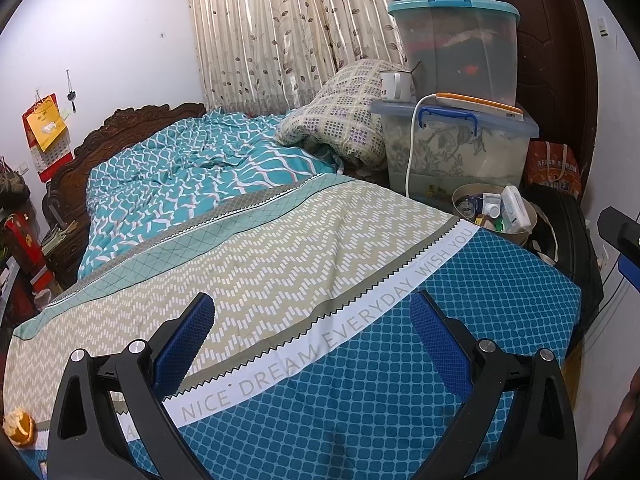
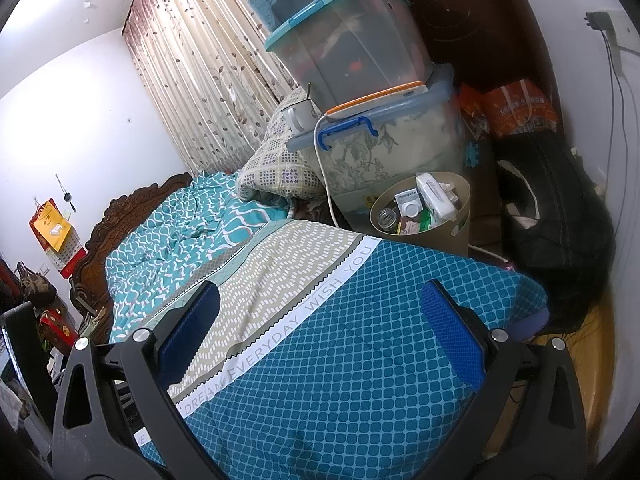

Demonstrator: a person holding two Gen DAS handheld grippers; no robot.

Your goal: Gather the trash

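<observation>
An orange peel [image 1: 19, 429] lies on the bed sheet at the far lower left of the left wrist view, left of my left gripper. A beige waste bin [image 1: 494, 212] with boxes, a jar and a tissue pack stands on the far right side of the bed; it also shows in the right wrist view [image 2: 424, 212]. My left gripper [image 1: 313, 312] is open and empty above the patterned sheet [image 1: 280, 248]. My right gripper [image 2: 320, 300] is open and empty above the blue part of the sheet [image 2: 360, 340].
Stacked clear storage boxes [image 1: 456, 136] with a white mug [image 1: 394, 85] and a cable stand behind the bin. A folded quilt [image 1: 340, 116], teal duvet [image 1: 192, 176] and carved headboard [image 1: 132, 120] lie farther back. A black bag [image 2: 556, 208] sits at the right wall.
</observation>
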